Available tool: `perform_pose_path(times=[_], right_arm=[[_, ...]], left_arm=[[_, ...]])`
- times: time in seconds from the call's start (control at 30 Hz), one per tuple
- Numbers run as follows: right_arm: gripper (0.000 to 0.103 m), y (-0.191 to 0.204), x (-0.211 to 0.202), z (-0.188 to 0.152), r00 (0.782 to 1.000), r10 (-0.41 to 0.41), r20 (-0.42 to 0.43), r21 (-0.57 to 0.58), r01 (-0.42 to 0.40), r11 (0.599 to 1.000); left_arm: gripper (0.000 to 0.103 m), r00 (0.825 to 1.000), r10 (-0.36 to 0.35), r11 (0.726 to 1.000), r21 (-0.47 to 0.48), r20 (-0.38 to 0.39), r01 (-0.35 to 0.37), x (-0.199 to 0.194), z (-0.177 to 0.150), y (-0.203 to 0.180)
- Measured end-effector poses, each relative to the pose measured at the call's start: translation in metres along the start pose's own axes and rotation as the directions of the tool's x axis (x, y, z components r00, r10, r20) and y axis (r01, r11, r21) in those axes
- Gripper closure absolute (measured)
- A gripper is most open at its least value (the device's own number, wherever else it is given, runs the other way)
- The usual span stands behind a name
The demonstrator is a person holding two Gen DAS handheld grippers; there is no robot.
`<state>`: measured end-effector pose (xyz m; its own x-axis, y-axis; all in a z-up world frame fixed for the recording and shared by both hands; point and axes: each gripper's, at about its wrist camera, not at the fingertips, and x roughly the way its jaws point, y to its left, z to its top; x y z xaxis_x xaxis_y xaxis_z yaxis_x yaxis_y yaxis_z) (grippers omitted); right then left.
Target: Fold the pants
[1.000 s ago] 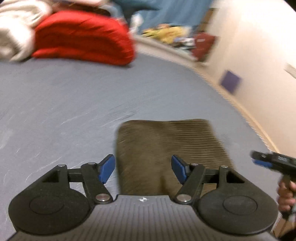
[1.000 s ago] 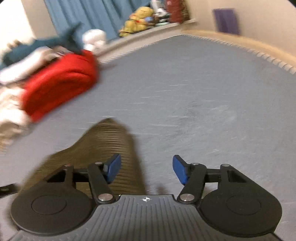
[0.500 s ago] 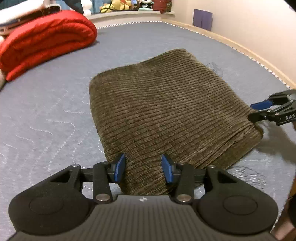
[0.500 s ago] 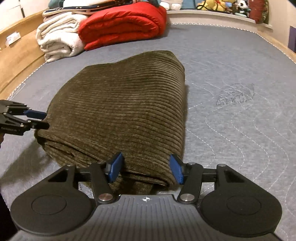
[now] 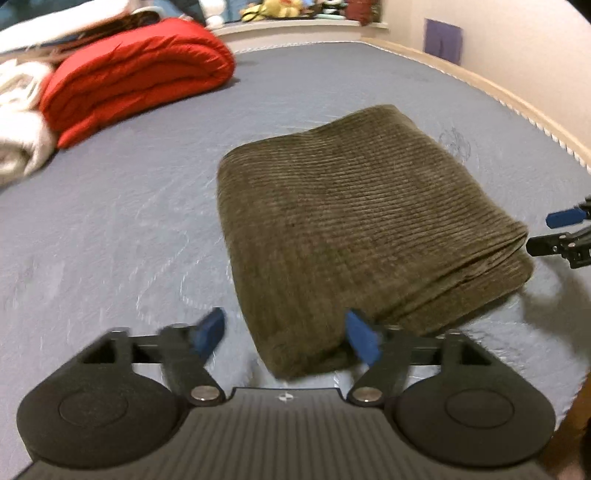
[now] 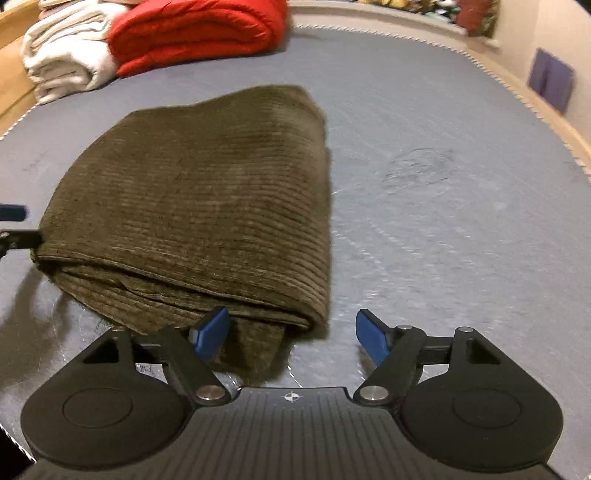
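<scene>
The olive-brown corduroy pants (image 5: pixel 351 218) lie folded into a thick rectangle on the grey-blue mattress (image 5: pixel 110 221); they also show in the right wrist view (image 6: pixel 199 199). My left gripper (image 5: pixel 286 336) is open and empty, just in front of the bundle's near left corner. My right gripper (image 6: pixel 293 334) is open and empty at the bundle's near right corner, where layered edges show. The right gripper's tips show at the right edge of the left wrist view (image 5: pixel 561 230). The left gripper's tips show at the left edge of the right wrist view (image 6: pixel 14 225).
A folded red blanket (image 5: pixel 136 77) and a white blanket (image 6: pixel 66 55) lie at the far end of the mattress. A wooden bed rim (image 5: pixel 517 107) runs along the right side by the wall. Stuffed toys (image 5: pixel 273 7) sit on a far ledge.
Both grippers have opened wider and drawn back a little from the folded pants. The pants stay flat on the mattress.
</scene>
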<state>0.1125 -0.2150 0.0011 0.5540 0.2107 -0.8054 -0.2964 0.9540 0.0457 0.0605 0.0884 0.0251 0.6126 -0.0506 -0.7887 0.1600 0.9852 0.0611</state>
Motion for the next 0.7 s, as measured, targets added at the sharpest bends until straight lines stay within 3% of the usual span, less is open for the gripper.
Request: perform_pose_path(times=[0.03, 0.1, 0.17, 0.33, 0.43, 0.5, 0.57, 0.6, 0.7], right_arm=[[0.026, 0.002, -0.01, 0.001, 1.0, -0.004, 0.019, 0.011, 0.003, 1.0], [0.022, 0.007, -0.035, 0.006, 0.997, -0.002, 0.082, 0.047, -0.002, 0.999], [0.009, 0.012, -0.066, 0.007, 0.985, -0.006, 0.175, 0.094, -0.01, 0.996], [0.001, 0.03, -0.111, -0.014, 0.946, -0.019, 0.322, 0.133, -0.026, 0.991], [0.001, 0.036, -0.103, -0.037, 0.942, -0.033, 0.335, 0.134, -0.013, 0.991], [0.001, 0.036, -0.085, -0.052, 0.949, -0.045, 0.312, 0.148, -0.001, 0.989], [0.001, 0.033, -0.063, -0.058, 0.975, -0.068, 0.212, 0.193, 0.027, 0.981], [0.001, 0.032, -0.059, -0.058, 0.979, -0.058, 0.196, 0.206, 0.017, 0.978], [0.001, 0.037, -0.052, -0.054, 0.977, -0.052, 0.208, 0.166, 0.017, 0.986]], left_arm=[[0.019, 1.0, 0.008, 1.0, -0.02, 0.007, -0.008, -0.008, 0.0, 0.0], [0.009, 0.993, 0.103, 0.993, -0.061, 0.05, -0.1, -0.029, 0.001, -0.005], [0.007, 0.978, 0.164, 0.983, -0.105, 0.129, -0.151, -0.053, 0.001, -0.014], [0.0, 0.975, 0.103, 0.978, -0.196, 0.199, -0.064, -0.084, -0.009, -0.036], [0.0, 0.972, 0.107, 0.979, -0.195, 0.208, -0.066, -0.068, -0.03, -0.052], [0.0, 0.983, 0.17, 0.964, -0.22, 0.07, -0.151, -0.04, -0.039, -0.057], [0.0, 0.993, 0.117, 0.95, -0.289, -0.01, -0.115, -0.025, -0.04, -0.052], [0.0, 0.995, 0.099, 0.948, -0.302, -0.013, -0.098, -0.021, -0.039, -0.051], [0.0, 0.989, 0.148, 0.957, -0.256, 0.026, -0.136, -0.019, -0.033, -0.056]])
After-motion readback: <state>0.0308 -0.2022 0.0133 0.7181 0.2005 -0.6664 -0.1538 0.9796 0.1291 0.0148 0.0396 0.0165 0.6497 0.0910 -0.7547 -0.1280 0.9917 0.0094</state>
